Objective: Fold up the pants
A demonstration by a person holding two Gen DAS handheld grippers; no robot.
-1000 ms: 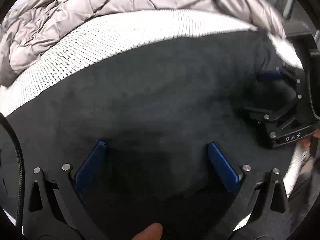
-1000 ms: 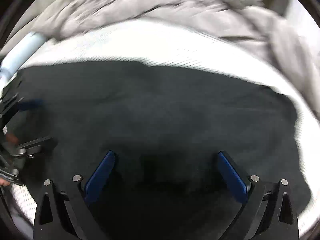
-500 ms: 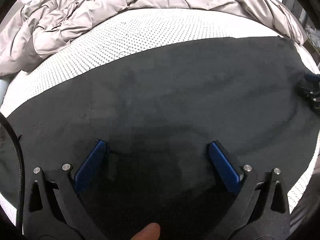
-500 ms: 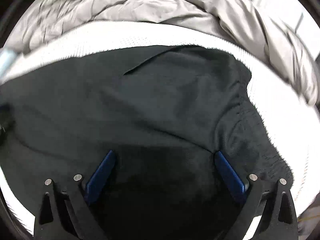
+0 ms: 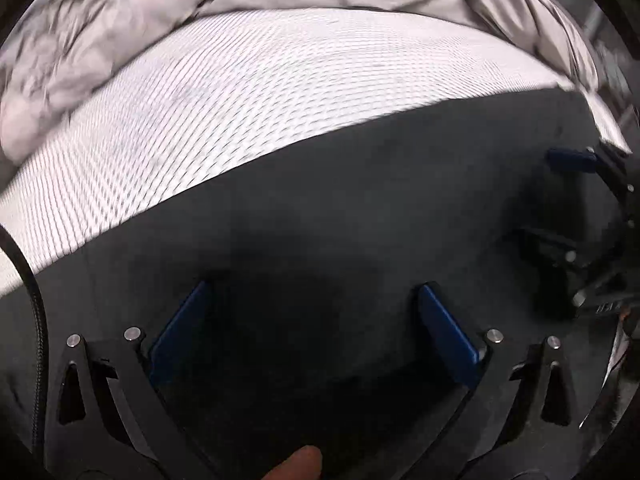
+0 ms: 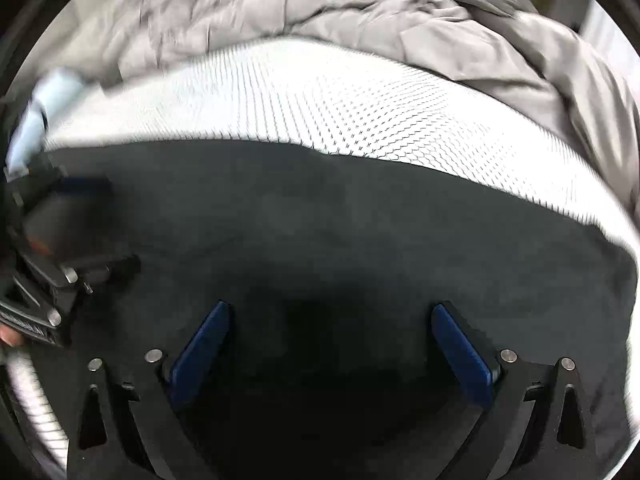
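The black pants [image 5: 360,208] lie spread flat on the white patterned mattress [image 5: 240,92], directly beneath both tongs. The left tongs [image 5: 312,332] and right tongs [image 6: 330,348] hover side by side over the cloth, blue pads wide apart, gripping nothing. A rumpled grey duvet [image 6: 360,12] is bunched beyond the pants.

No legible text, label, brand or number in either view. Right claw [image 5: 588,236], seen at the edge of the left wrist view, carries a small pale marking on its black frame: blurred, unreadable. Left claw [image 6: 60,256], in the right wrist view, carries a similar pale strip, also too smeared to read.
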